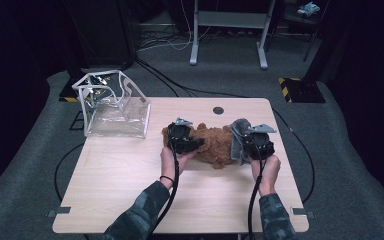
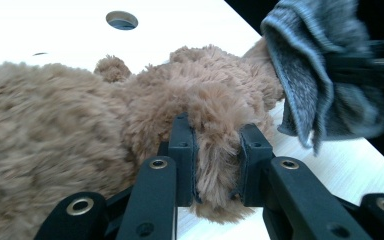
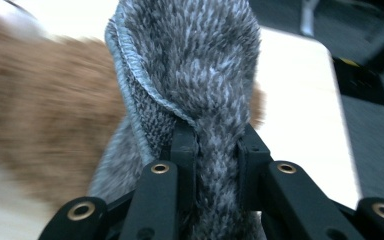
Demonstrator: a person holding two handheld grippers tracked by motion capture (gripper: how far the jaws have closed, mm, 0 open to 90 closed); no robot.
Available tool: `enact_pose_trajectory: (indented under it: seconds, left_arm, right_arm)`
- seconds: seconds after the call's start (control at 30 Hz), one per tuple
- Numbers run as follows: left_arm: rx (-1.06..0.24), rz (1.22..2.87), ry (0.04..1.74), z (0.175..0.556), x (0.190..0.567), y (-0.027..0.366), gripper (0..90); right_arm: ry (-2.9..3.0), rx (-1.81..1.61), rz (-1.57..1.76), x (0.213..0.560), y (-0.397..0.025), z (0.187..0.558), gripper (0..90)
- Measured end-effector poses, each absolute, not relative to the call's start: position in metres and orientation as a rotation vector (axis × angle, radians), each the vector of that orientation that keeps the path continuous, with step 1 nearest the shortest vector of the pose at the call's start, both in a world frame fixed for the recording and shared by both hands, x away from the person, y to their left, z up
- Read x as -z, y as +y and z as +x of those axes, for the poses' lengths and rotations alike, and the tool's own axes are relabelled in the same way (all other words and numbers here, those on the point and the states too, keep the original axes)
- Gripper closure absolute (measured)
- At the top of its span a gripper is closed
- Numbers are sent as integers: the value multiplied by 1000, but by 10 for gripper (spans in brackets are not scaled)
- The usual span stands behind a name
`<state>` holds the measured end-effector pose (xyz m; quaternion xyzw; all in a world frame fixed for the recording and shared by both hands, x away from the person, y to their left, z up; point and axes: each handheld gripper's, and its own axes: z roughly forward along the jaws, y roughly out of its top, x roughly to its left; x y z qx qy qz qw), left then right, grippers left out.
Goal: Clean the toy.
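A brown plush toy lies on the wooden table, near its middle. My left gripper is shut on a furry limb of the plush toy, the tuft pinched between the jaws. A grey knitted garment hangs at the toy's right end. My right gripper is shut on the grey garment, which bunches up between its jaws. The same grey garment shows in the left gripper view at the upper right, close beside the plush.
A clear plastic bag with white trim stands open at the table's back left corner. A round cable hole sits near the table's far edge. Black cables trail from both grippers across the front of the table. Carpeted floor and a desk frame lie beyond.
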<state>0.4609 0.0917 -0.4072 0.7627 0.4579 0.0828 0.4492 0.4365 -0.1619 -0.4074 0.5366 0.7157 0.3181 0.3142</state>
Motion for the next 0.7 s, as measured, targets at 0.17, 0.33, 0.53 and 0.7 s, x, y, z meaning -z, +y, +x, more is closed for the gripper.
enact_pose_trajectory:
  seconds: [0.17, 0.33, 0.53, 0.7]
  left_arm:
    - [-195, 1882, 1132, 461, 408, 87, 738]
    - [-186, 1889, 1123, 462, 409, 86, 731]
    - [-191, 1887, 1124, 464, 408, 88, 592]
    - [-241, 1894, 1099, 461, 400, 95, 362]
  right_arm:
    - [1997, -983, 1301, 401, -122, 416, 750]
    - [2053, -921, 1309, 420, -108, 435, 751]
    - [2038, -894, 1364, 423, -122, 446, 750]
    - [2030, -868, 1365, 424, -126, 453, 751]
